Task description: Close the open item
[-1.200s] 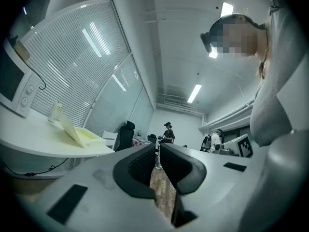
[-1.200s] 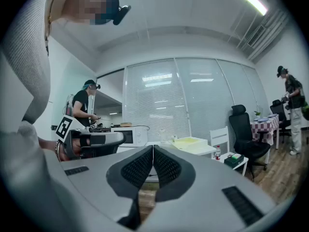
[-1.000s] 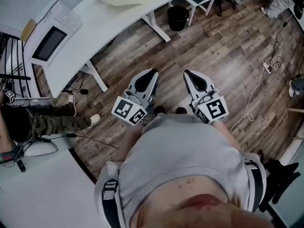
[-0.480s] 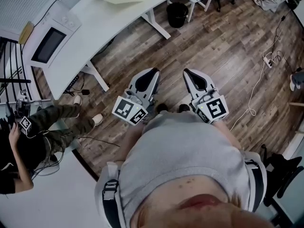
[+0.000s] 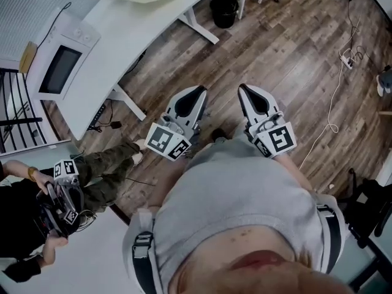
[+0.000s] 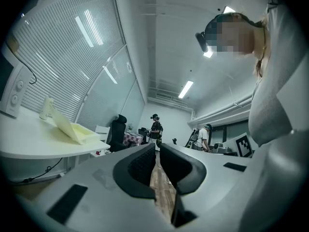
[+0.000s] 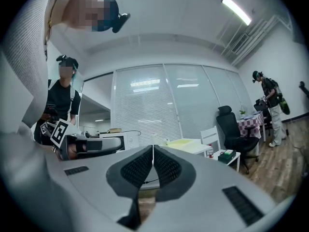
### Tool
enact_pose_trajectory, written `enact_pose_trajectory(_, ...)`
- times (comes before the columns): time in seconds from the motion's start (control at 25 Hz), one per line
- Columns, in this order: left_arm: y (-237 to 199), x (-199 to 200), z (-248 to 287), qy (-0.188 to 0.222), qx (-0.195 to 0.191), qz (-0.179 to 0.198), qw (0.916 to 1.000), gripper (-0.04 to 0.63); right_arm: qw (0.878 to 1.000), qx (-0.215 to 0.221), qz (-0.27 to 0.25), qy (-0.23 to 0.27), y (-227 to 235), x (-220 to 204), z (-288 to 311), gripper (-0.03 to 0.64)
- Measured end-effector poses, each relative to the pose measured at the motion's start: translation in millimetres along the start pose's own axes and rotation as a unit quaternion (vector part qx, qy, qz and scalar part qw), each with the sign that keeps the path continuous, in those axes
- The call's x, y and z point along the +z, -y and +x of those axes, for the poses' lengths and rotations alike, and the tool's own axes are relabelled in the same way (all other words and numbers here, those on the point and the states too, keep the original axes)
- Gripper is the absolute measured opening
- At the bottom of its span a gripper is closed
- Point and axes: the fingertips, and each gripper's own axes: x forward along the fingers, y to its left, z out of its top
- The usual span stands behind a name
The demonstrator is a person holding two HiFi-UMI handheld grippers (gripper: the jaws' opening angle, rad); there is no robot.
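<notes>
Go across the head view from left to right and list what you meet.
microwave → left gripper → right gripper → white power strip on the floor

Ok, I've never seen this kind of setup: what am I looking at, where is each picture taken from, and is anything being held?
No robot: a person stands on a wood floor holding a tool in each hand. The head view looks down from a camera on their head, past their grey top. Each gripper view comes from a camera riding on one tool, looking along its tongs. The left tongs show a narrow gap, the right tongs are closed; both hold nothing. Ahead stands a white desk with a microwave on it. A second person is at lower left.
</notes>
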Motion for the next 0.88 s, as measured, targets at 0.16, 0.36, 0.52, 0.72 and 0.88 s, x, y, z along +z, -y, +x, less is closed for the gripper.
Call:
enact_pose_trajectory(0.16, -7.7, 0.9, 2.4, 0.000, -0.009, -0.006, 0.9999, 0.035, 1.000, -0.009, -0.004, -0.005, -1.1, -0.7, 3.6, 0.064)
enact_pose_trajectory(0.36, -25.8, 6.3, 14.6, 0.002, -0.007, -0.004, 1.0000, 0.035, 1.000, -0.010, -0.001, -0.001, 10.2, 3.5, 23.2, 0.064)
enact_pose_trajectory(0.52, -46.6, 10.1, 22.4, 0.003, 0.009, 0.002, 0.9999, 0.035, 1.000, 0.010, -0.001, -0.007, 17.6, 0.3, 49.3, 0.064)
enact_pose_trajectory(0.72, -89.1, 18.1, 46.6, 0.012, 0.035, 0.006, 0.9993, 0.035, 0.999, 0.034, -0.009, -0.011, 40.3, -0.5, 96.6, 0.064)
enact_pose_trajectory(0.88, -123.8, 27.4, 82.1, 0.020, 0.047, 0.009, 0.9987, 0.035, 0.998, 0.048, -0.015, -0.027, 74.7, 1.4, 133.6, 0.064)
